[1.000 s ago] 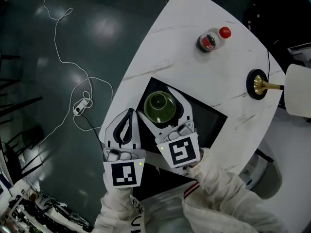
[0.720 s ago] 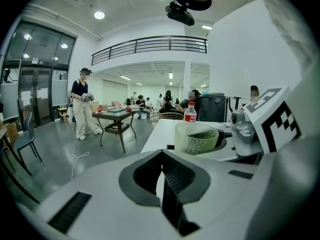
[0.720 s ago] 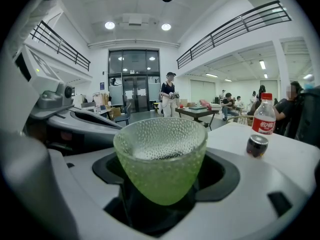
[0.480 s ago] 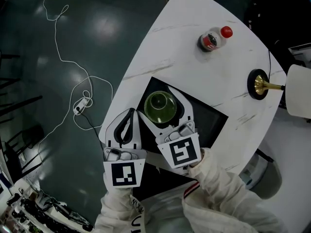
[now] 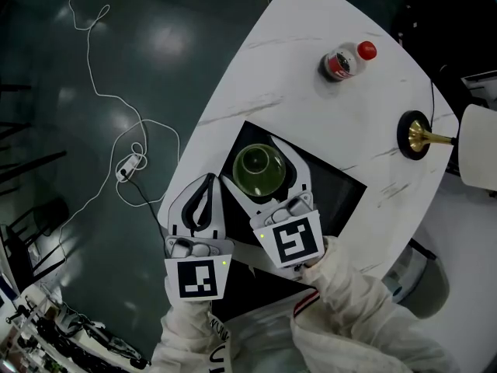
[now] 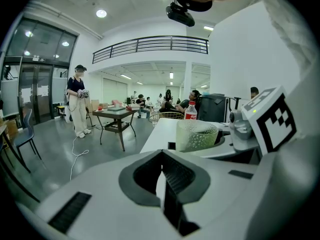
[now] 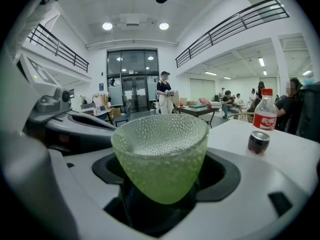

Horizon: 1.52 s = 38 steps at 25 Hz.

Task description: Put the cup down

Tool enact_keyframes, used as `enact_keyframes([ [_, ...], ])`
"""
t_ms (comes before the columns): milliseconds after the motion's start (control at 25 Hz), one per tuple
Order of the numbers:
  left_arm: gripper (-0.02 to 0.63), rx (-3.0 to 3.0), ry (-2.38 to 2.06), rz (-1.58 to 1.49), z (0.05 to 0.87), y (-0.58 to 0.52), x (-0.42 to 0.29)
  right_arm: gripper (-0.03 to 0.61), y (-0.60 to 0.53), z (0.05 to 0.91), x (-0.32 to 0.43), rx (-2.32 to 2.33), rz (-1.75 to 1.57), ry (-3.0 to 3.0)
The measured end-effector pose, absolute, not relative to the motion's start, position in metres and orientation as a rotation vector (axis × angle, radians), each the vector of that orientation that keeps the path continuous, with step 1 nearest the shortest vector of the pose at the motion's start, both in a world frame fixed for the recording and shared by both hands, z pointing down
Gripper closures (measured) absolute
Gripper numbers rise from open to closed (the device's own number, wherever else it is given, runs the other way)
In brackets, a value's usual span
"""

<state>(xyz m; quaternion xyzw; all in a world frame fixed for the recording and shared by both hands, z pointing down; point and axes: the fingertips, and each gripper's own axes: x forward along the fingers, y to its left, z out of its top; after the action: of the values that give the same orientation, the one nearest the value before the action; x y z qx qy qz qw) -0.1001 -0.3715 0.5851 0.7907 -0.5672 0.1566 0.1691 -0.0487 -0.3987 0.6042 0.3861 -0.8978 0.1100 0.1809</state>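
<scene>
**Green cup clamped in the right tongs above the black mat**

Head view: The right tongs (image 5: 262, 158) are closed round a green cup (image 5: 260, 171), one jaw on each side of it. The cup stands upright over the near-left corner of a black mat (image 5: 335, 186) that lies on the white marbled worktop (image 5: 303, 92). Whether its base touches the mat cannot be told from here. The left tongs (image 5: 206, 186) sit just beside the right pair, over the worktop's left edge, with their jaws together and nothing between them. At the far end of the worktop stands a red-capped bottle (image 5: 345, 61), and to the right is a lamp (image 5: 419, 136) with a black and brass foot. A white cable (image 5: 101, 92) winds across the dark floor (image 5: 78, 208).

Left gripper view: The jaws meet in a closed line and hold nothing. Past them, to the right, the cup shows in the other tongs, with the bottle behind it. A person (image 6: 77, 101) stands far off on the left, near a low table (image 6: 114, 115).

Right gripper view: The cup fills the middle, its dimpled glass wall pressed between the two dark jaw pads. Its foot is lost in shadow. On the right the bottle stands upright on the worktop, with a small dark tin (image 7: 258, 141) just beside it.
</scene>
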Motion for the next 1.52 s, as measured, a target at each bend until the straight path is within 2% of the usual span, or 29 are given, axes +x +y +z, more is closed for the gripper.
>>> enact_keyframes([
  [1520, 0.603, 2.281, -1.593, 0.450, 0.578, -0.337, -0.095, 0.164, -0.366, 0.598, -0.025, 1.141, 0.362, -2.501],
])
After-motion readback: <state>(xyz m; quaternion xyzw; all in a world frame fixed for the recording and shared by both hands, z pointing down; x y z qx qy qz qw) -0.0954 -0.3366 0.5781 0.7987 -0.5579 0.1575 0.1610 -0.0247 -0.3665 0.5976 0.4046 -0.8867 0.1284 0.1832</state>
